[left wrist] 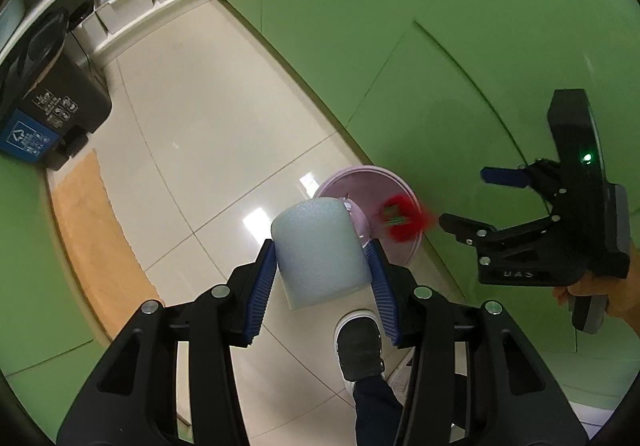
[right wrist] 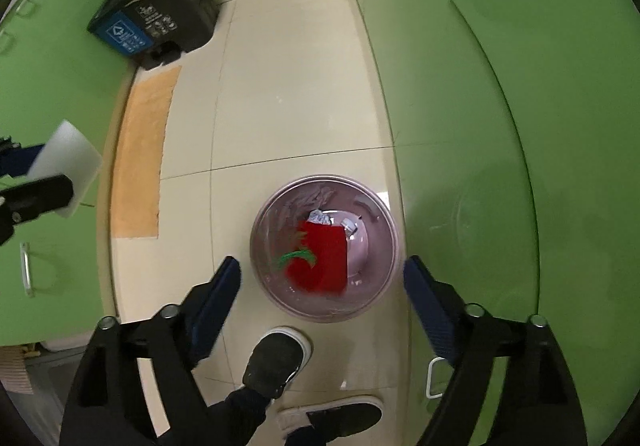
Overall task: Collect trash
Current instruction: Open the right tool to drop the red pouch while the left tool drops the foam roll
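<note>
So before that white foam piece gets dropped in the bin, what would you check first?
1. Left gripper holding the foam piece firmly: ok, fingers press both its sides.
2. Right gripper empty and open: ok.
3. Bin open on top: ok, no lid.
4. Red wrapper inside the bin: ok, though blurred.
5. Foam piece directly above the bin: not ok, it looks off to one side.
6. Shoe clear of the bin: ok, close though.
</note>
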`<state>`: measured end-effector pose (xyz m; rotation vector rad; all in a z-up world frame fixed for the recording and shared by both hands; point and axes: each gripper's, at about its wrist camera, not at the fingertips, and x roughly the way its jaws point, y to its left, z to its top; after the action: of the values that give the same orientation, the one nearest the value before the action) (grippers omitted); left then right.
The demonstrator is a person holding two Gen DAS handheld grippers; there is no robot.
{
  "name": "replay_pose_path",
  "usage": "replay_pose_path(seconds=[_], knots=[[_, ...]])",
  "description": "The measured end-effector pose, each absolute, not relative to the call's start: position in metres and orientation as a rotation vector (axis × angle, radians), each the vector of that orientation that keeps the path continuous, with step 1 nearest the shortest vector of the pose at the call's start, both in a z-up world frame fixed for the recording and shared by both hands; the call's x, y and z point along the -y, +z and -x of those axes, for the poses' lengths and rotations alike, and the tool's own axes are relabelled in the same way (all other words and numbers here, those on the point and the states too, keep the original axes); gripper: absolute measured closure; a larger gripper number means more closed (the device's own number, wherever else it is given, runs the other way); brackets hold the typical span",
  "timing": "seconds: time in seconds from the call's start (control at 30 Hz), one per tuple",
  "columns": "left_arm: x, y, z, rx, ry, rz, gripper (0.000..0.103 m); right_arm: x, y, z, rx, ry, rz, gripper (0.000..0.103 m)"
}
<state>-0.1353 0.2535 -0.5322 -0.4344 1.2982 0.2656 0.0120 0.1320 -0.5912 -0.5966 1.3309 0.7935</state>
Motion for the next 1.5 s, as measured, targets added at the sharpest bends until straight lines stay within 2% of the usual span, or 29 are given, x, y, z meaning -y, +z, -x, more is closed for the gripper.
replay_pose_path(seconds=[0.37,0.57,0.73,0.77,0.8,0.9,1.23,1.5], knots=[[-0.235,-0.551,0.112,-1.318,0.205,0.419,0.057,-0.099,-0.569,-0.007,-1.346,0.729,0.579,0.006],[-0.226,-0.57,0.093,-1.329,0.153,0.411,0.056,-0.083,-0.565,-0.001,-1.361,0.7,0.559,0.006],[-0.212,-0.589,0.076,-1.342,0.112,0.405,0.051,-0.074,-0.561,0.005,-1.365,0.694,0.558,0.006],[-0.21,-0.592,0.074,-1.346,0.107,0.407,0.04,-0.07,-0.561,0.006,-1.371,0.693,0.549,0.006],[-0.207,-0.594,0.07,-1.341,0.108,0.401,0.021,-0.066,-0.56,0.007,-1.373,0.692,0.544,0.006],[-0.199,-0.599,0.063,-1.338,0.082,0.404,0.003,-0.057,-0.559,0.012,-1.384,0.688,0.524,0.006],[-0.2,-0.607,0.051,-1.348,0.087,0.442,0.003,-0.036,-0.555,0.021,-1.41,0.676,0.494,0.006],[-0.213,-0.561,0.072,-1.344,0.166,0.452,0.003,-0.044,-0.517,0.03,-1.407,0.687,0.483,0.006]])
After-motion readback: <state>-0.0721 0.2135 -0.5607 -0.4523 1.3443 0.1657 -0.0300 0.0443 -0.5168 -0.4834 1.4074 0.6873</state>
